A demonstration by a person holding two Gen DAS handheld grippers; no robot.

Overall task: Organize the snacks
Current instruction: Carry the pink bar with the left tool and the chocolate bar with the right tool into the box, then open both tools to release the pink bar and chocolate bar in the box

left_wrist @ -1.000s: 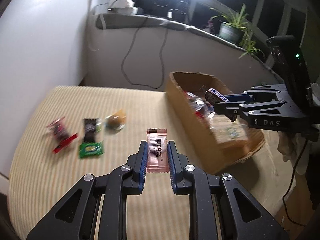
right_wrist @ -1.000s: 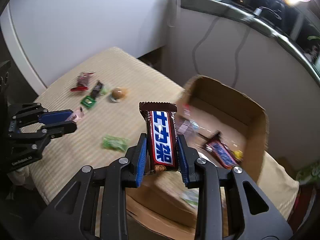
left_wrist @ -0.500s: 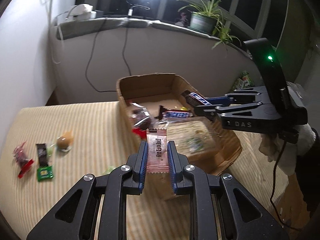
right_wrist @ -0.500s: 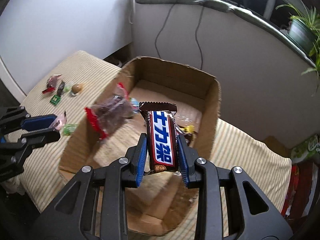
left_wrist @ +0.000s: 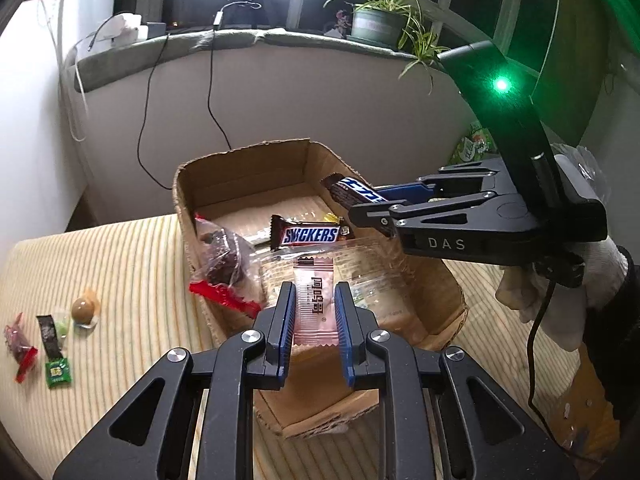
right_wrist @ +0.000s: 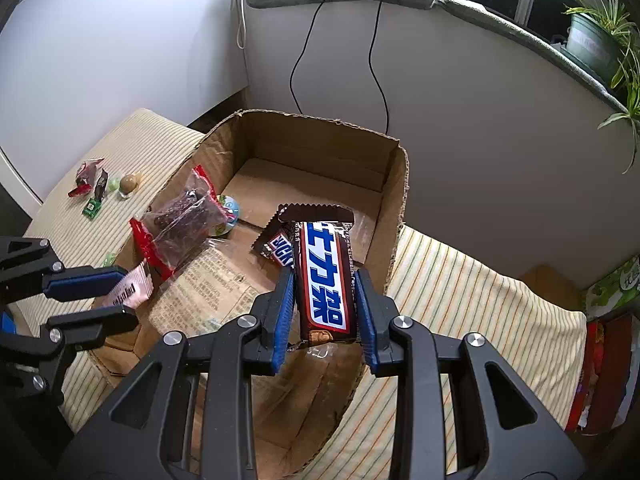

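My left gripper [left_wrist: 315, 300] is shut on a pink snack packet [left_wrist: 314, 300] and holds it above the near edge of the open cardboard box [left_wrist: 240, 164]. My right gripper [right_wrist: 325, 284] is shut on a Snickers bar [right_wrist: 325, 276] above the box [right_wrist: 320, 136]; this bar also shows in the left wrist view [left_wrist: 352, 194]. Inside the box lie another Snickers bar [left_wrist: 310, 235], a clear bag with a red edge [left_wrist: 224, 276] and a large clear wrapper [left_wrist: 360, 264].
Loose snacks lie on the striped cushion at the left: a red-edged packet [left_wrist: 18, 344], a black and green packet [left_wrist: 54, 354] and a round brown sweet [left_wrist: 83, 309]. A low wall with cables stands behind the box. A potted plant [left_wrist: 378, 24] sits on the ledge.
Both grippers have moved over the box with their snacks still held. The left gripper came from above the cushion to the box's near edge.
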